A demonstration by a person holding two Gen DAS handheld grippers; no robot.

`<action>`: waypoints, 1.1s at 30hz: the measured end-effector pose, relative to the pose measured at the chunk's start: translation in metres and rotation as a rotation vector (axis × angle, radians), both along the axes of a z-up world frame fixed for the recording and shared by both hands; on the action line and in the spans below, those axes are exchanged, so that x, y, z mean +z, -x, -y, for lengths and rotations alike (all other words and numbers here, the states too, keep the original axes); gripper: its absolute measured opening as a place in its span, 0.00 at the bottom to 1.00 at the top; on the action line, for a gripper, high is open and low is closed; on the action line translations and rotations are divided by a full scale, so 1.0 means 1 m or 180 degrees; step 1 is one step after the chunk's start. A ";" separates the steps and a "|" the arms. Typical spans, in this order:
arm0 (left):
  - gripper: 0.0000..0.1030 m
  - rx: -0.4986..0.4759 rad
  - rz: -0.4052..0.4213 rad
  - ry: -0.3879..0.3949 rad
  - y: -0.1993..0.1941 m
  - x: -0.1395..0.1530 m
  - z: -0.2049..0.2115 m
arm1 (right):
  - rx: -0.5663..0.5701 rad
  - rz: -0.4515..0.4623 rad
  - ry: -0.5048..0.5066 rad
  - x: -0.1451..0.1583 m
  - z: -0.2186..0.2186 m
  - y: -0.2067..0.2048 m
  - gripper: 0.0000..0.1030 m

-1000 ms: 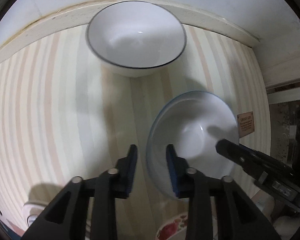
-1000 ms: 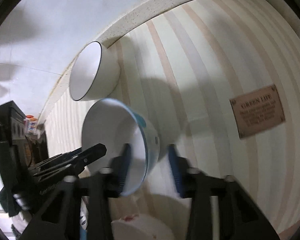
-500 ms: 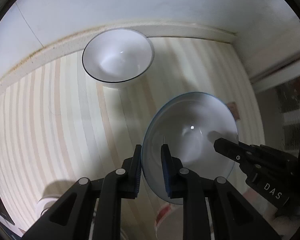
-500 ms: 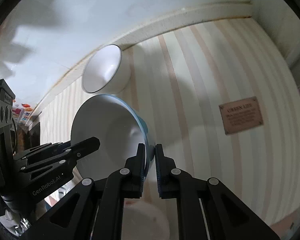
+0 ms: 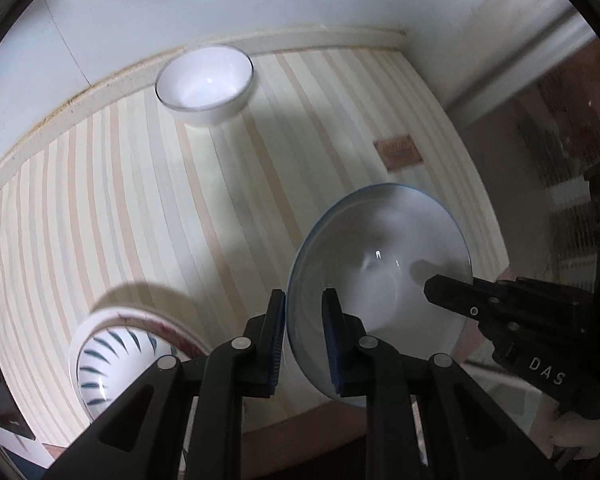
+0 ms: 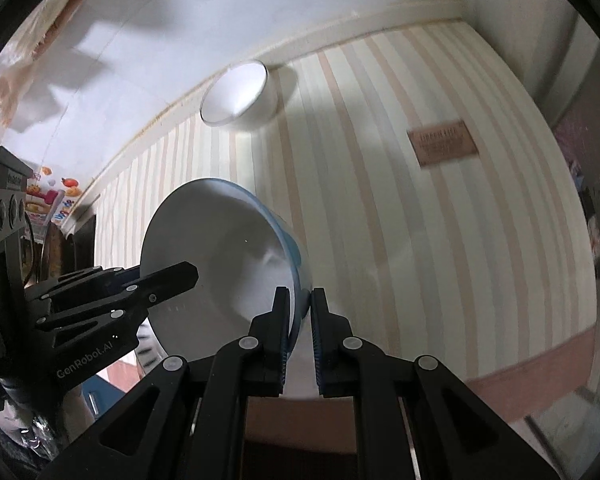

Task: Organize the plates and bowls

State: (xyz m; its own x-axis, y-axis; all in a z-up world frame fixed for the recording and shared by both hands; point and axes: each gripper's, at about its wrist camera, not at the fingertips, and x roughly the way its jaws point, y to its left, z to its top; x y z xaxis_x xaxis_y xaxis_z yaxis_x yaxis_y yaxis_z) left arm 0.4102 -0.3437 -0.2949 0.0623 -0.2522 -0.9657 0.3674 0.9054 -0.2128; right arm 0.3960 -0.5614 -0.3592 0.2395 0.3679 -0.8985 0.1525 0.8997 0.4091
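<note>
Jaws of the left gripper (image 5: 303, 334) and right gripper (image 6: 300, 330) clamp opposite rims of a blue-edged bowl (image 5: 380, 272) lifted above the striped table (image 5: 140, 200), a white bowl (image 5: 205, 85) far ahead, a patterned bowl (image 5: 112, 364) left of the left jaws.

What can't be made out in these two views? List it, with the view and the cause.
- Brown label: wording blurred, both views.
- Patterned bowl: lower part hidden behind the left tool, left view.
- Plate under it: only a rim sliver shows.
- Blue-rimmed bowl: outer pattern faces away, left view.
- Far bowl: foot hidden by its own wall.
- Right tool: body cut off, left view.
</note>
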 end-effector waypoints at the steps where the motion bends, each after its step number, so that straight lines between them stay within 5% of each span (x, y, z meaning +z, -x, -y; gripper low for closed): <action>1: 0.16 -0.0027 -0.0027 -0.0024 0.004 -0.004 0.001 | -0.0002 -0.0030 -0.0014 -0.003 0.000 0.006 0.12; 16: 0.16 -0.0254 -0.0254 -0.0392 0.036 -0.048 0.011 | -0.0031 -0.0446 -0.0124 -0.059 -0.002 0.028 0.12; 33: 0.16 -0.0308 -0.0181 -0.0695 0.046 -0.061 0.016 | 0.0126 -0.0584 0.0047 -0.070 -0.010 0.019 0.13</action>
State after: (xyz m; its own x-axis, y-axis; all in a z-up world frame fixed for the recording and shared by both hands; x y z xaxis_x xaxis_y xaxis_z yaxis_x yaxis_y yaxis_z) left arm 0.3645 -0.3601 -0.3562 -0.0080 -0.0393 -0.9992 0.4477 0.8934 -0.0387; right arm 0.3771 -0.5515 -0.4287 0.0568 0.3602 -0.9312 0.1877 0.9122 0.3643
